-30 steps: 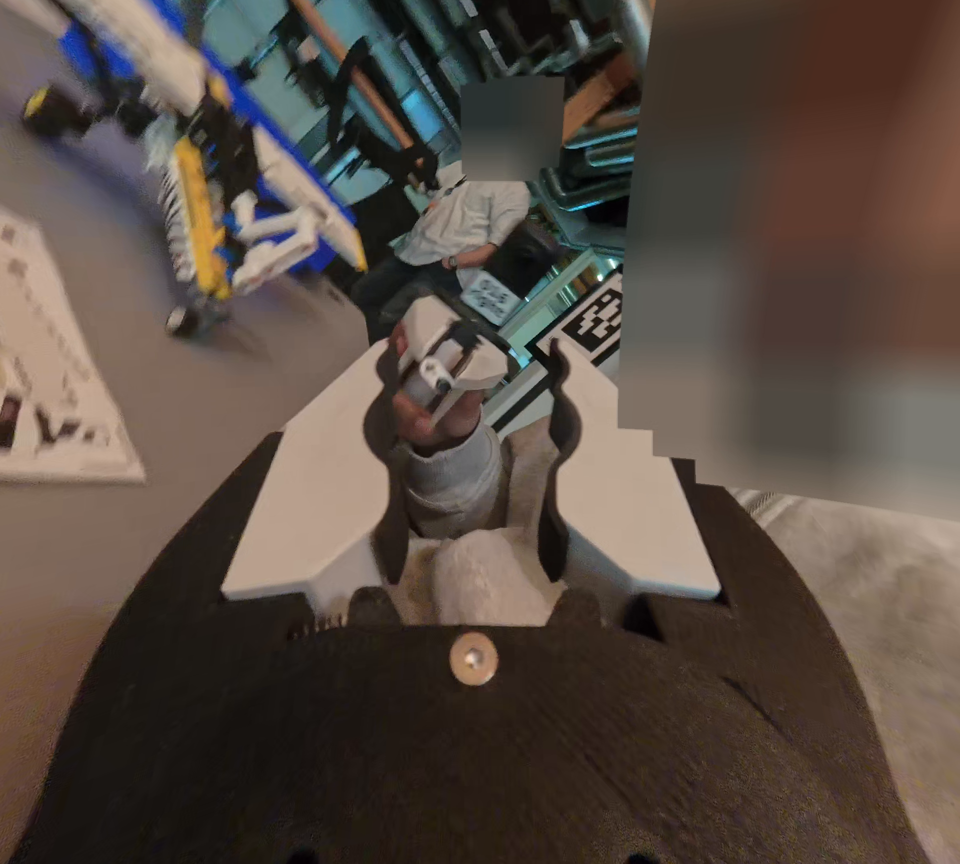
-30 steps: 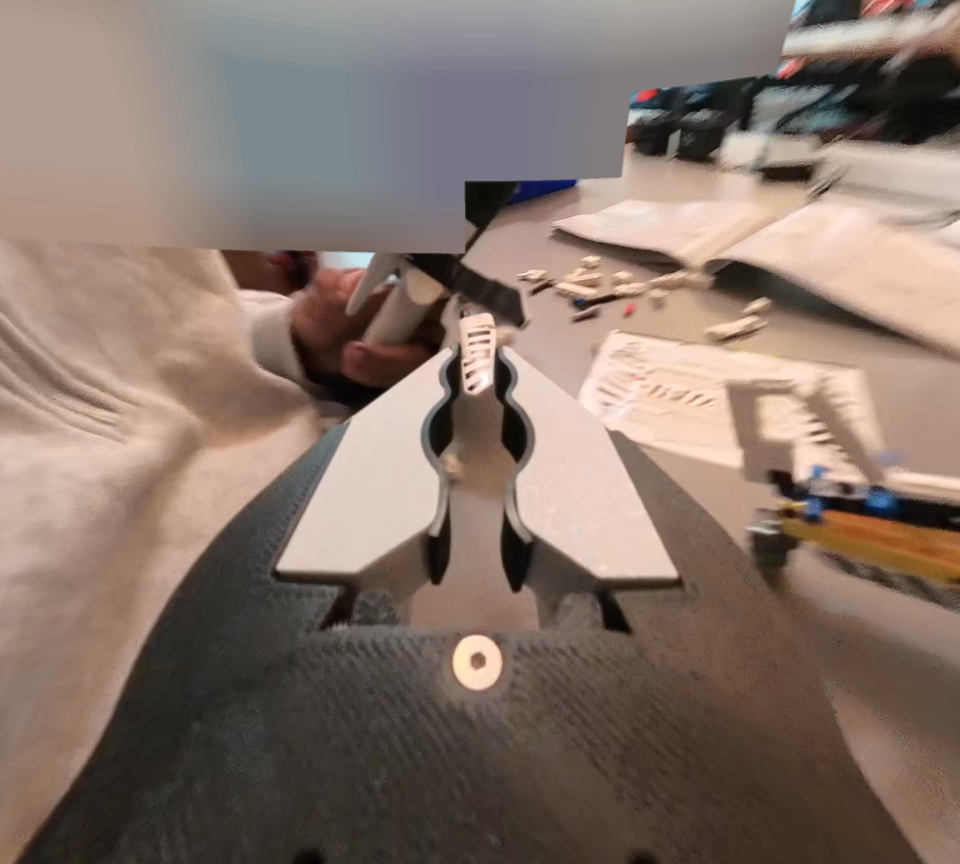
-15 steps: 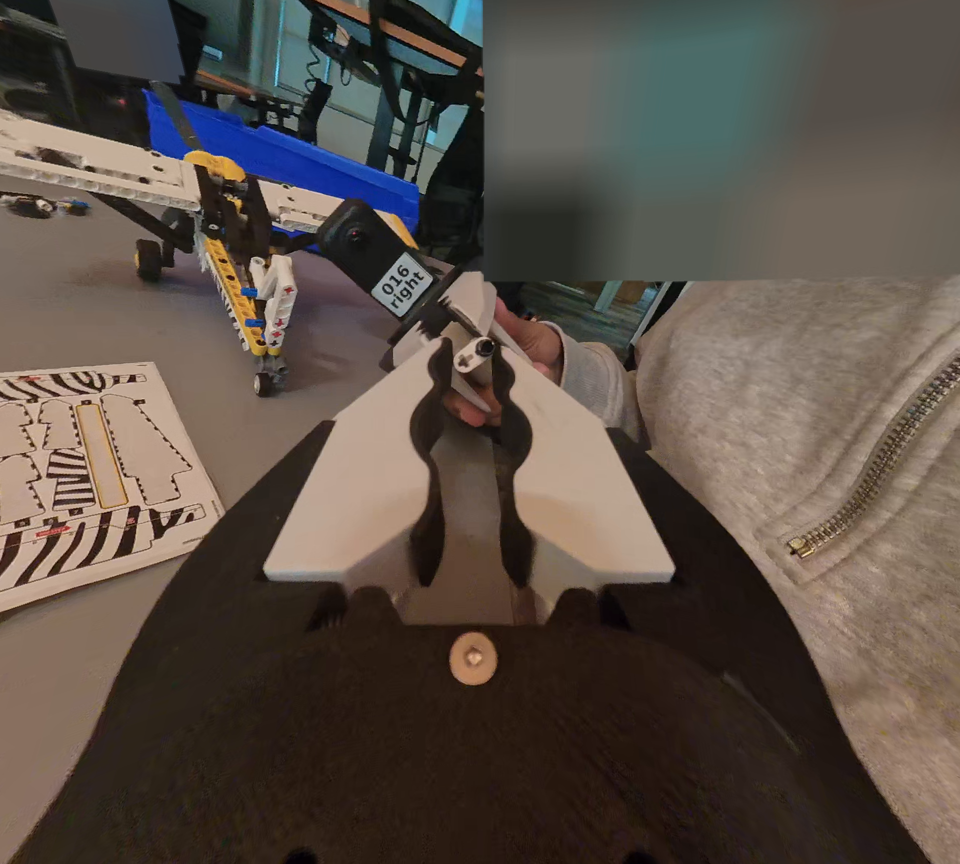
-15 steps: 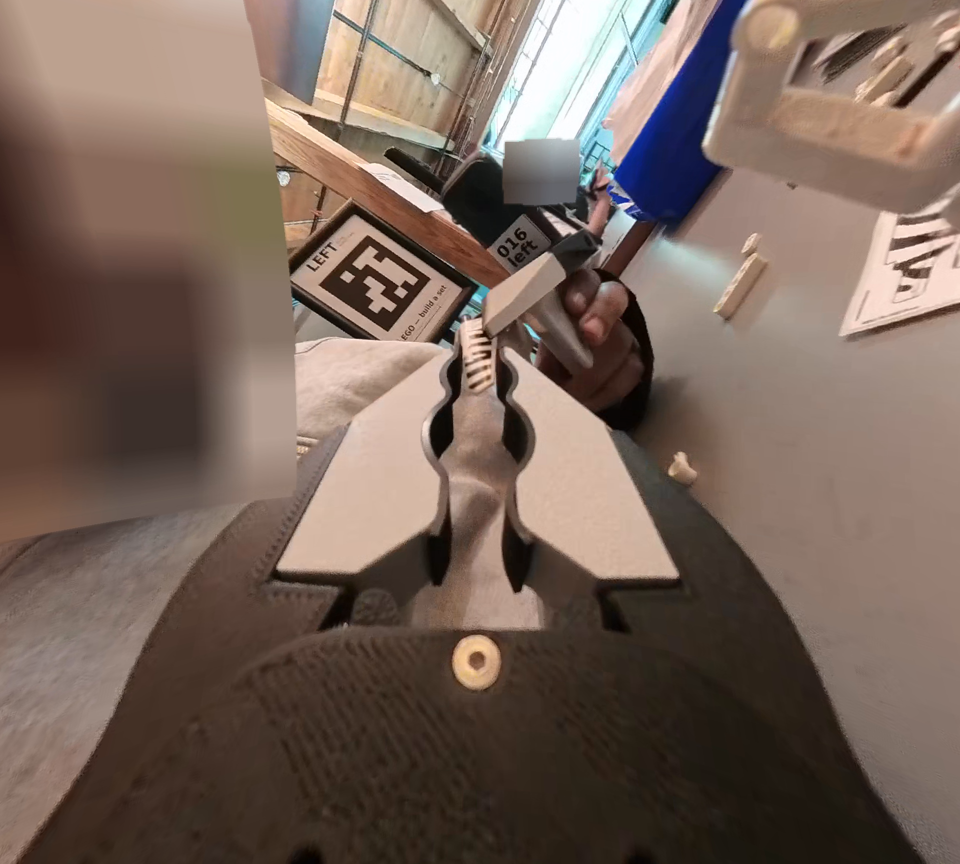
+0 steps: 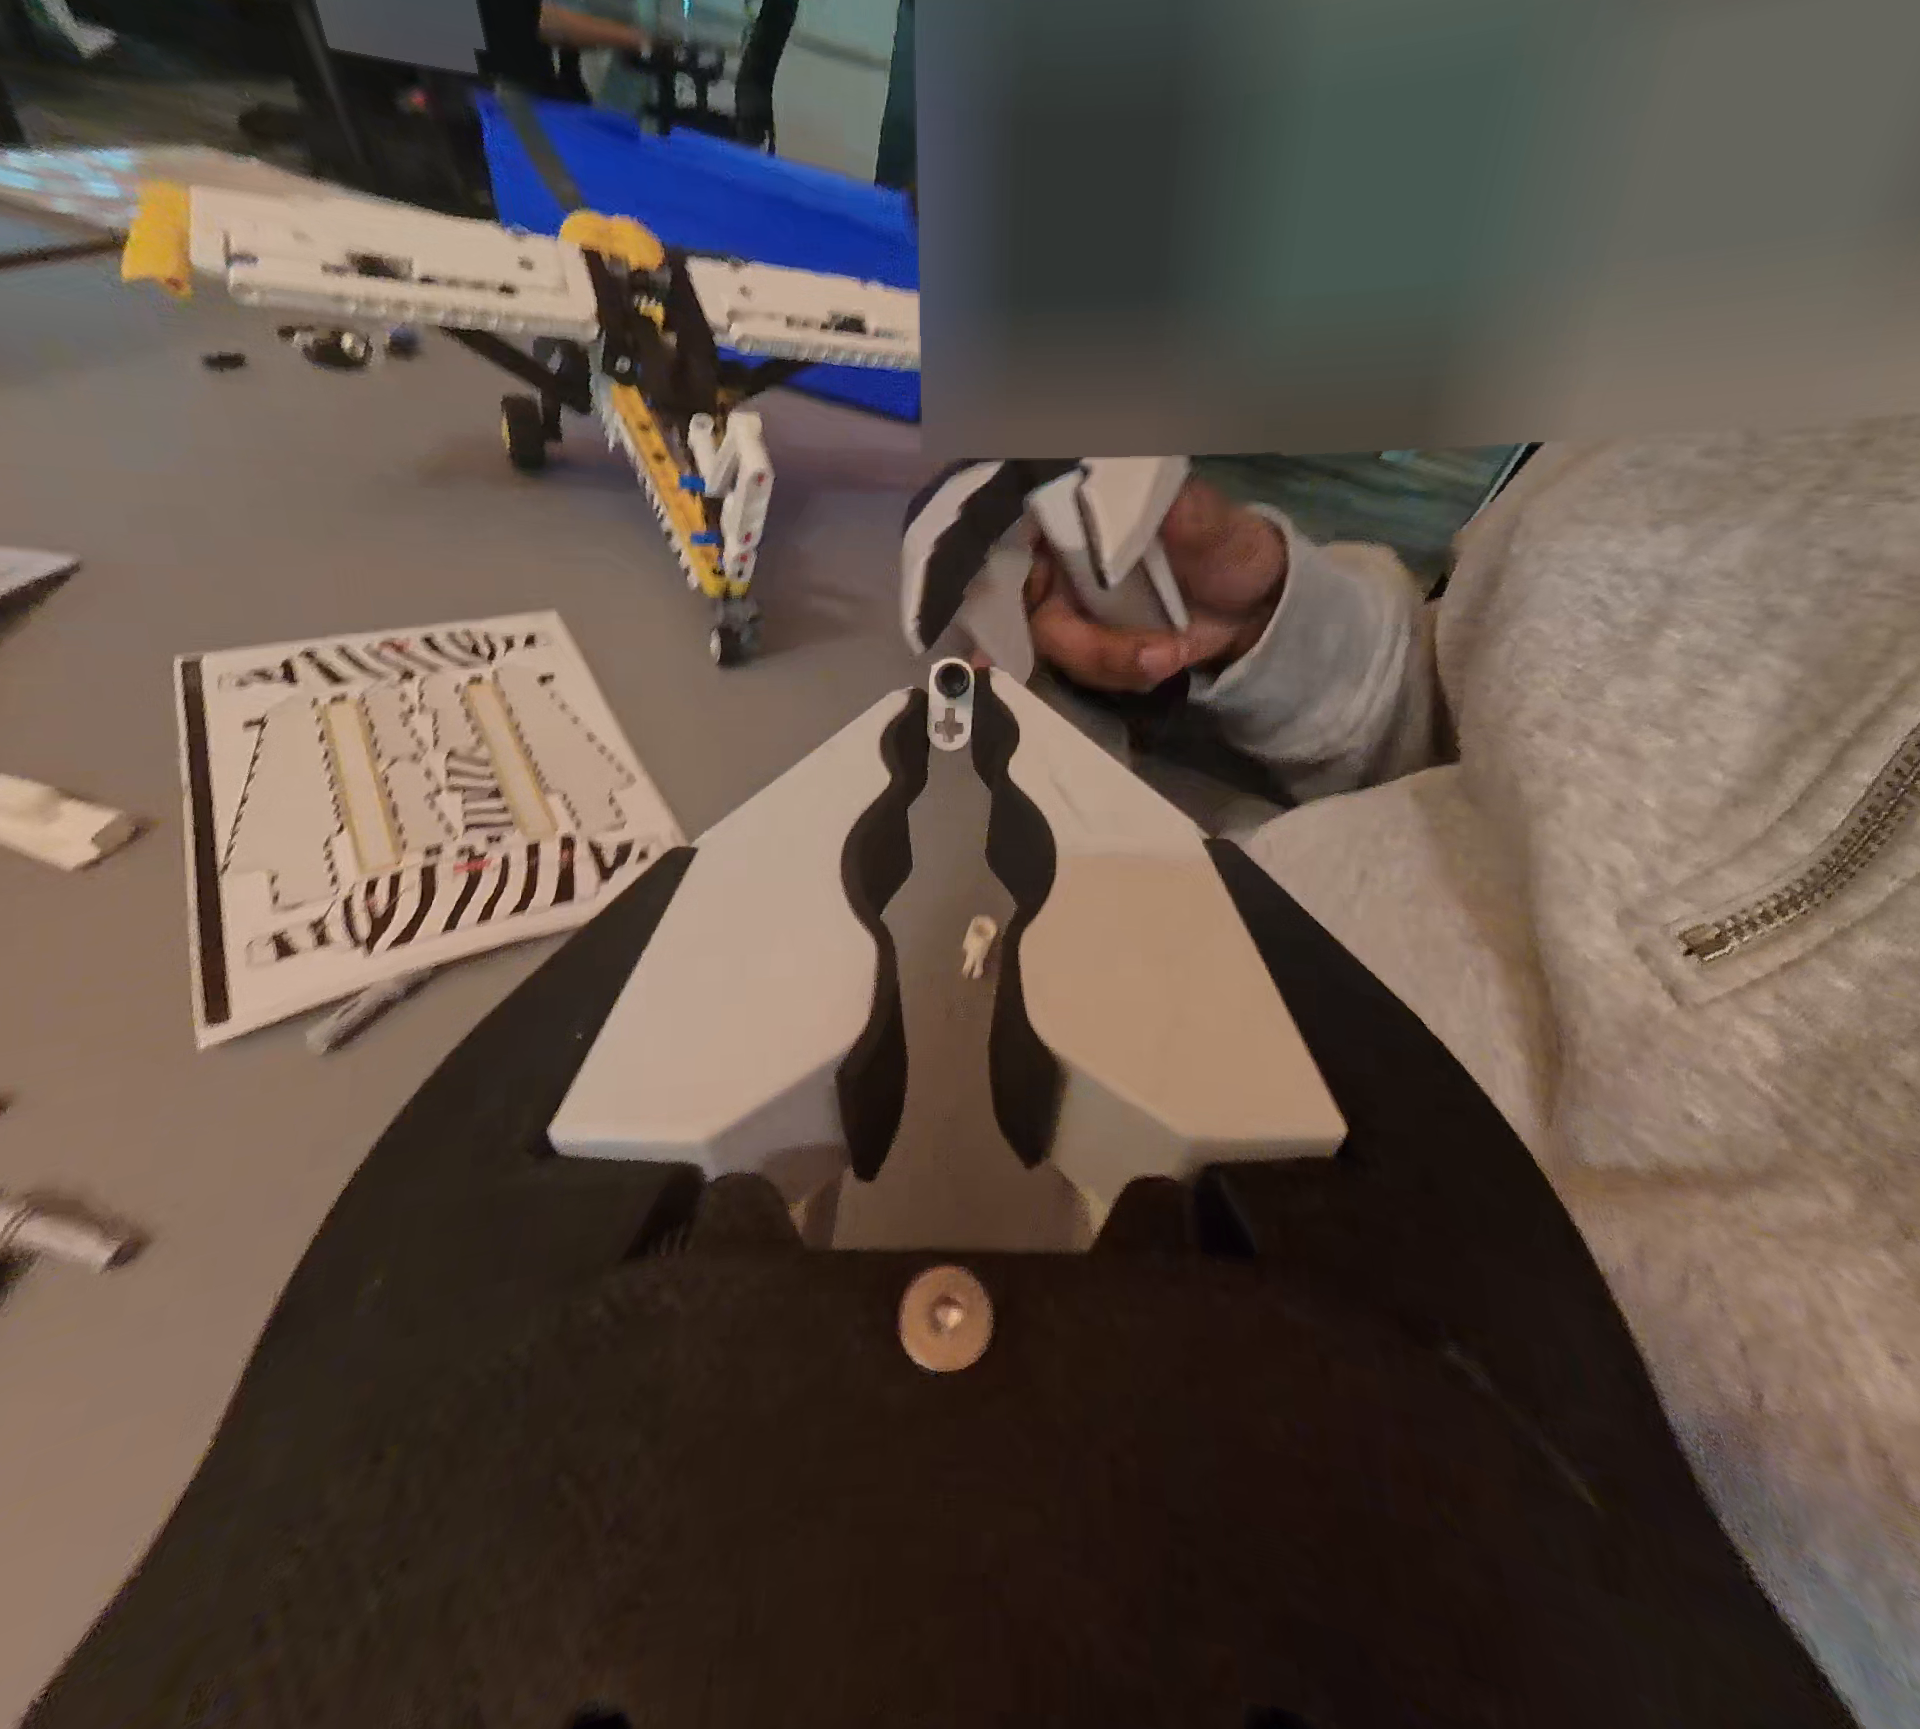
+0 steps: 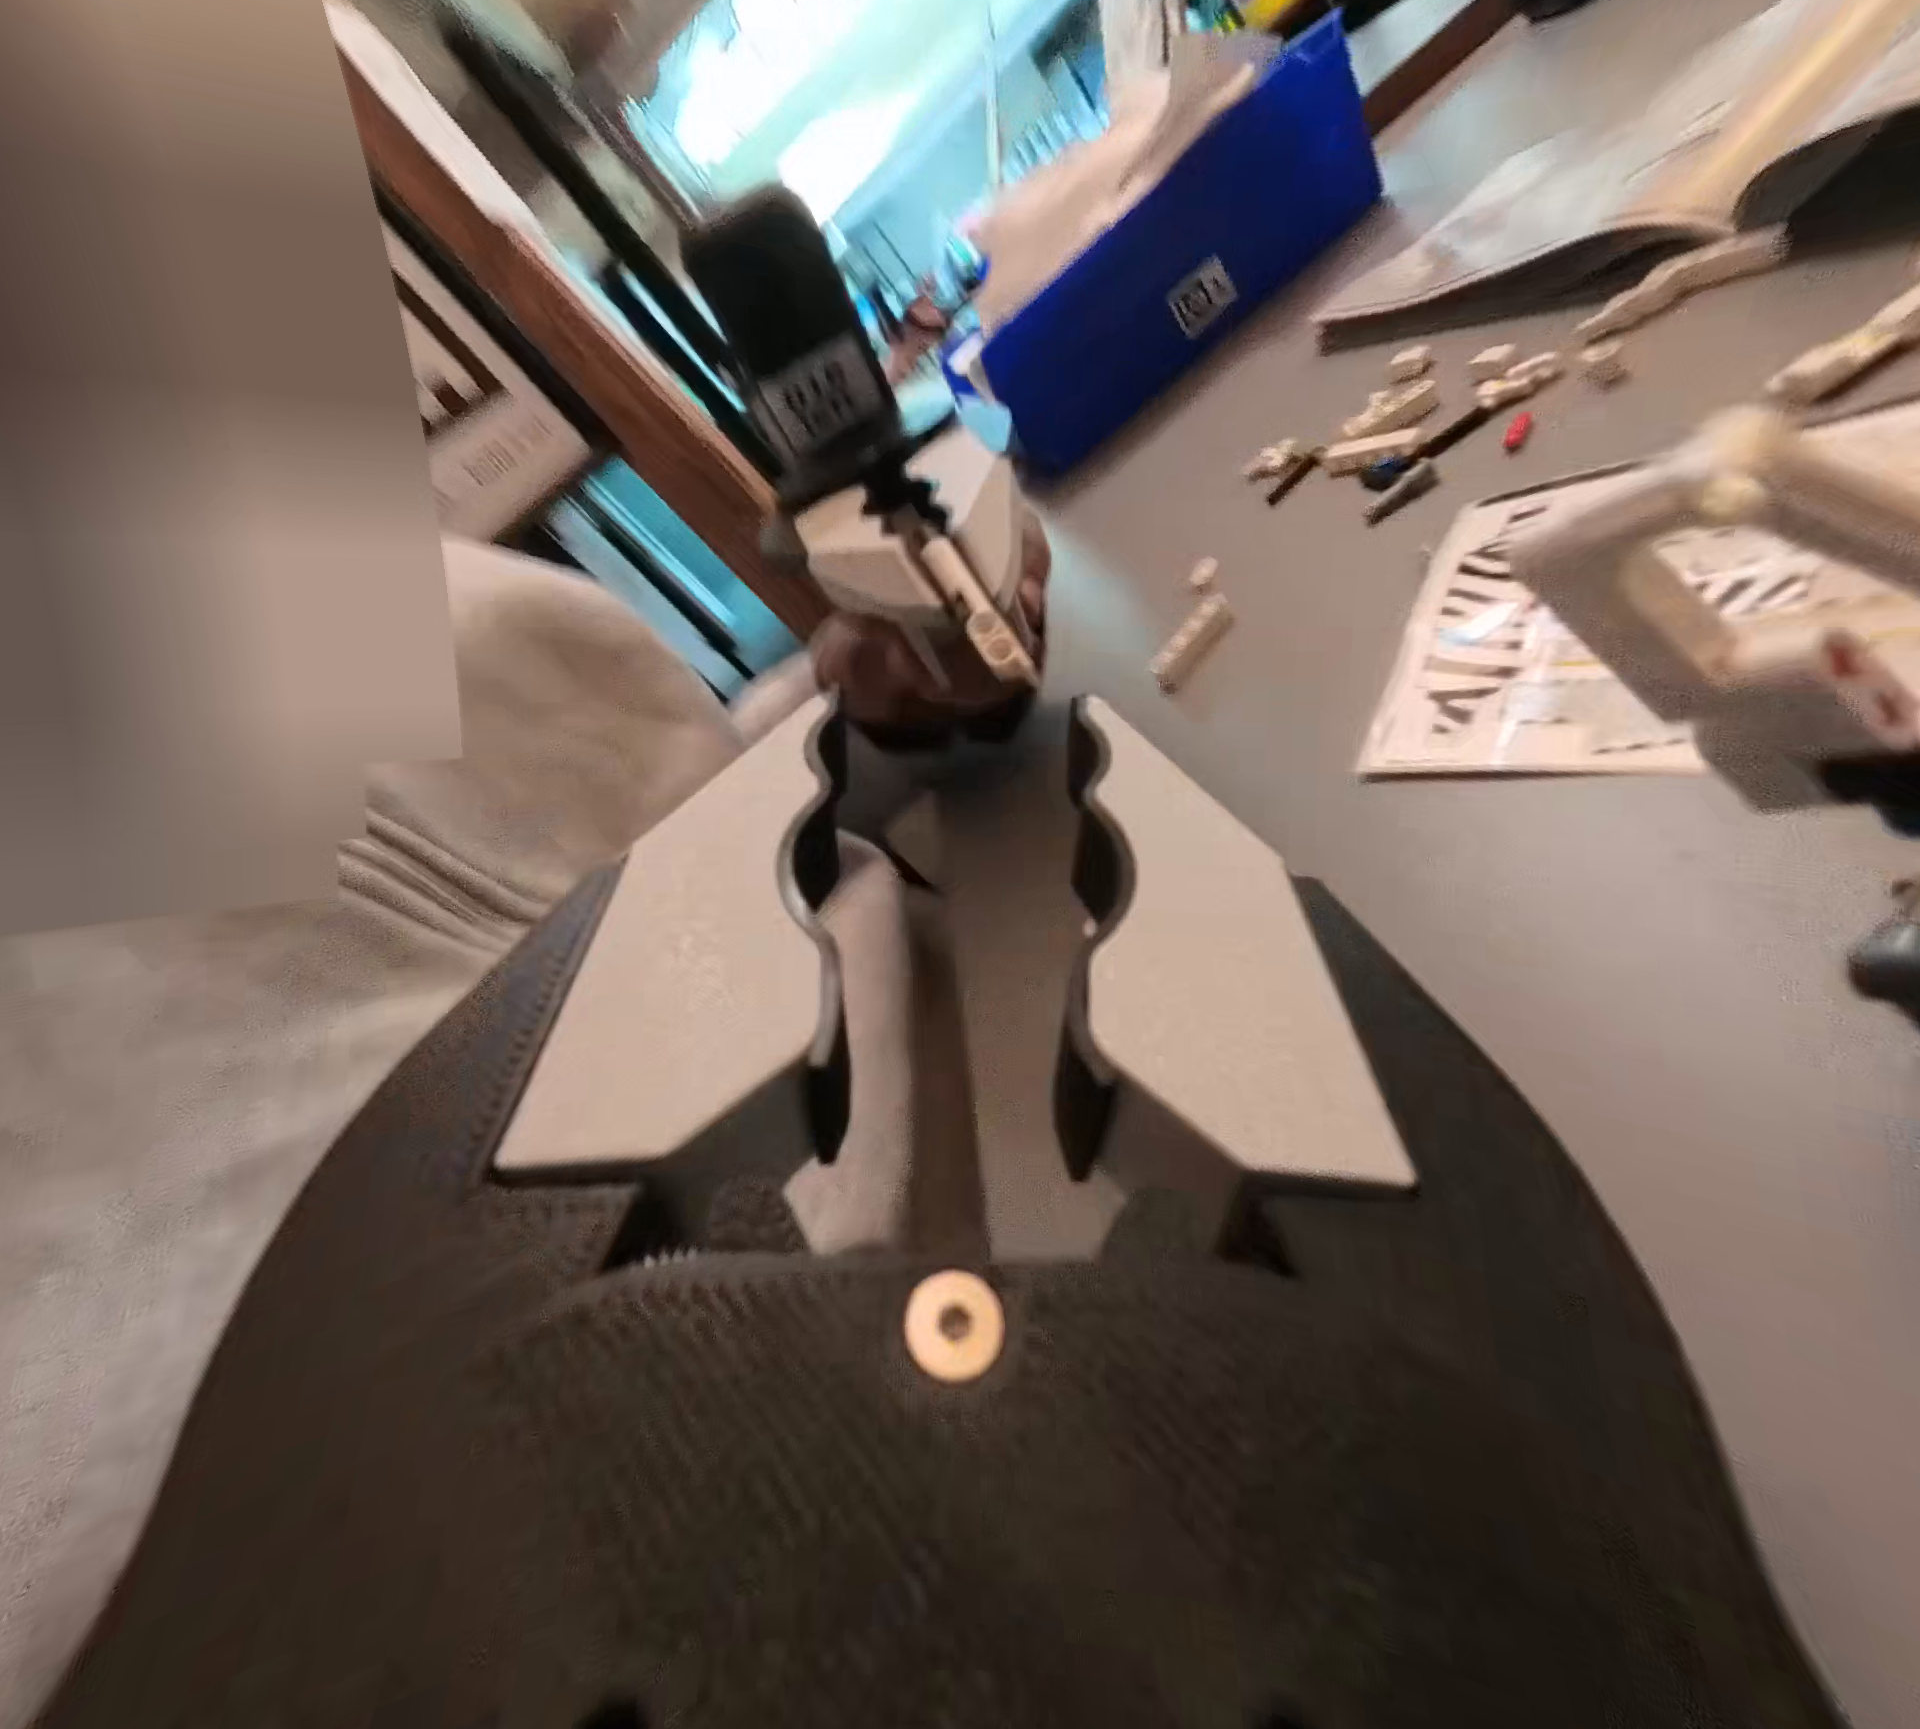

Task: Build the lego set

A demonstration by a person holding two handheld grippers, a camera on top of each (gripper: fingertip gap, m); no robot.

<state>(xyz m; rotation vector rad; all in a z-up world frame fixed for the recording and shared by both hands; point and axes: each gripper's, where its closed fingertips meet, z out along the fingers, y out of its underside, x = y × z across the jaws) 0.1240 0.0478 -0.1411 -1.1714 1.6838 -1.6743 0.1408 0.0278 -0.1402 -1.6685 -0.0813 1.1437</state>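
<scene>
Each view looks forward along its own fingers, close above the surface. Both share the sticker sheet beyond the fingers.

One plane model on the table. One striped sticker sheet. One blue bin. One open booklet. Loose bricks: a scatter, too blurred to count. Two grippers: left gripper, right gripper.
</scene>
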